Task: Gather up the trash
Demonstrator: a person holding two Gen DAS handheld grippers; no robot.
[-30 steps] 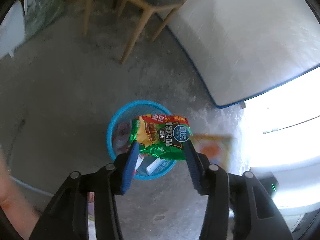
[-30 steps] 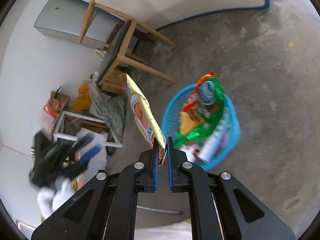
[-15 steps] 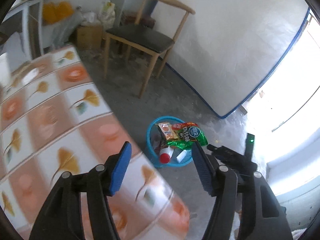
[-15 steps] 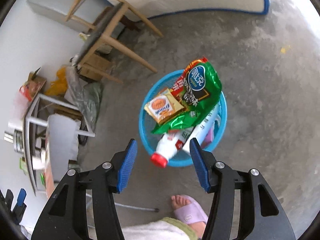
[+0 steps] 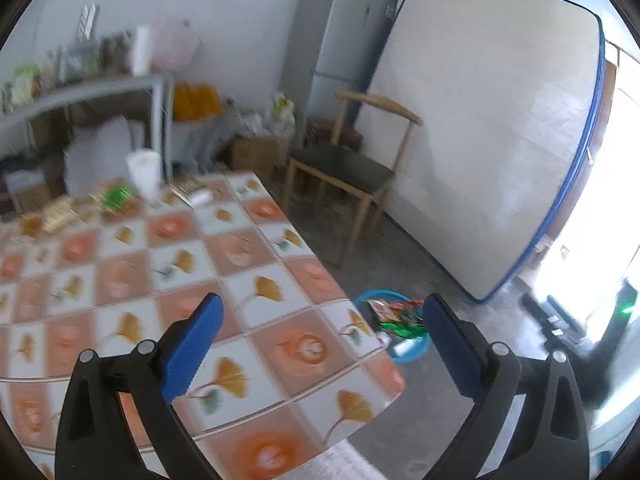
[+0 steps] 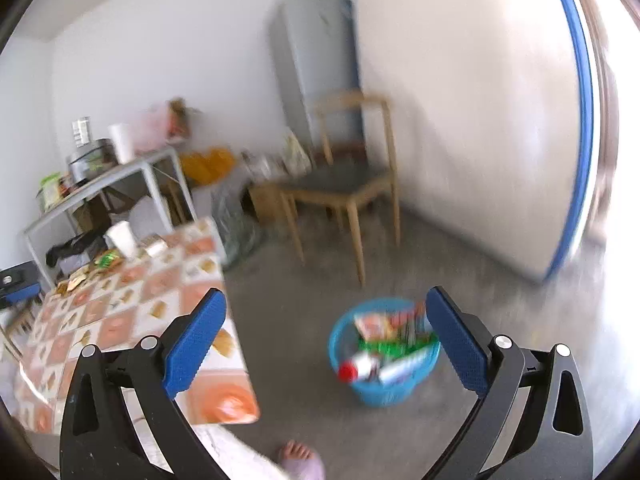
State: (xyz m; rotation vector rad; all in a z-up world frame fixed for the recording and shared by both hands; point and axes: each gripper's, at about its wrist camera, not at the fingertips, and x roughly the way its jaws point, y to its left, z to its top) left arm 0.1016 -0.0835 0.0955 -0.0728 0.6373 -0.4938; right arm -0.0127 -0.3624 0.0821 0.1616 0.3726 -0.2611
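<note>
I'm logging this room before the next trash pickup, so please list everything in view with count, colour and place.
basket: one, blue, on the floor, full of wrappers and a bottle
table: one, orange-and-white patterned cloth, left foreground
wrappers: several, gold and green, far end of the table
paper roll: one, white, upright by the wrappers
chair: one, wooden with dark seat, beside the mattress
mattress: one, white with blue edge, leaning on the wall
fridge: one, grey, back corner
shelf: one, grey, cluttered, back left
foot: one, bottom edge
left gripper: open, empty
right gripper: open, empty
</note>
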